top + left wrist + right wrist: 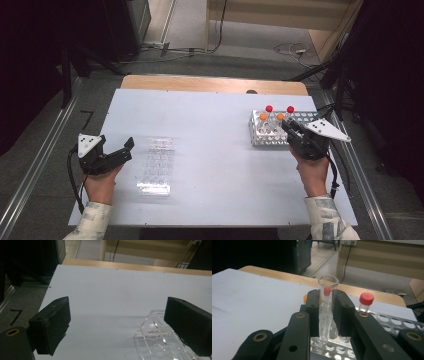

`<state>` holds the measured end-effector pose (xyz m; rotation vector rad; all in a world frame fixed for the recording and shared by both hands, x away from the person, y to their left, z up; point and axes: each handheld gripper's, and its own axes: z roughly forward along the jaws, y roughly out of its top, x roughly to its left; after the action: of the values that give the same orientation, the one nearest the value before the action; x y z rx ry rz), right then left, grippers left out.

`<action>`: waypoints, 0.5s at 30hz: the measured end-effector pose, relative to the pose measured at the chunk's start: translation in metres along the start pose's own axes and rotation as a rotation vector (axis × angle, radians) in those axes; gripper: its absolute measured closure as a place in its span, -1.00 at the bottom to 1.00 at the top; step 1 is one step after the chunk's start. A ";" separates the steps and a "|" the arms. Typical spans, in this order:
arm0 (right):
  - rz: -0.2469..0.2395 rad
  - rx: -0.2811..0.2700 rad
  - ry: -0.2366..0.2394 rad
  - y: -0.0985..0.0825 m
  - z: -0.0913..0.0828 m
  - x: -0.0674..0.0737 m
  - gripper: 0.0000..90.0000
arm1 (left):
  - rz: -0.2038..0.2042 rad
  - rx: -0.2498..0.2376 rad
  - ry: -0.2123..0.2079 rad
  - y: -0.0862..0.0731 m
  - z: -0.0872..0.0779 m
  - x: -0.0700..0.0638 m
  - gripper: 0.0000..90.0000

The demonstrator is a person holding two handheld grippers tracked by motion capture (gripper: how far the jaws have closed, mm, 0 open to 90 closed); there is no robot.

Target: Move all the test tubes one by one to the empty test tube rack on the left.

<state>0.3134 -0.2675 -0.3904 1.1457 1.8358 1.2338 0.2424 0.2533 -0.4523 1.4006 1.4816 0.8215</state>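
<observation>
From the high view the right gripper point(289, 131) hangs over the metal rack point(260, 131), the left gripper view shows jaws spread beside the clear tray point(160, 340), and the right gripper view shows jaws pinching an open glass tube point(327, 307) mid-length, light, slippery, breakable.

The right tool point(327, 312) has its jaws clamped on an open clear tube point(327, 307), held upright just above a perforated metal rack point(387, 321). A red-capped tube point(365, 302) stands in the rack behind. The white surface point(249, 305) stretches leftward.
</observation>
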 end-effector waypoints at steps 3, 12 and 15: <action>-0.005 0.006 0.021 -0.003 0.002 0.007 0.62 | 0.005 -0.001 -0.006 0.000 -0.001 -0.003 -0.83; -0.036 0.040 0.091 -0.010 0.019 0.036 0.62 | 0.011 -0.013 -0.021 0.003 -0.004 -0.010 -0.80; -0.041 0.047 0.108 -0.011 0.023 0.044 0.62 | 0.010 -0.012 -0.038 0.004 -0.005 -0.014 -0.80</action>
<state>0.3115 -0.2210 -0.4106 1.0799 1.9672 1.2575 0.2386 0.2402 -0.4444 1.4089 1.4399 0.8046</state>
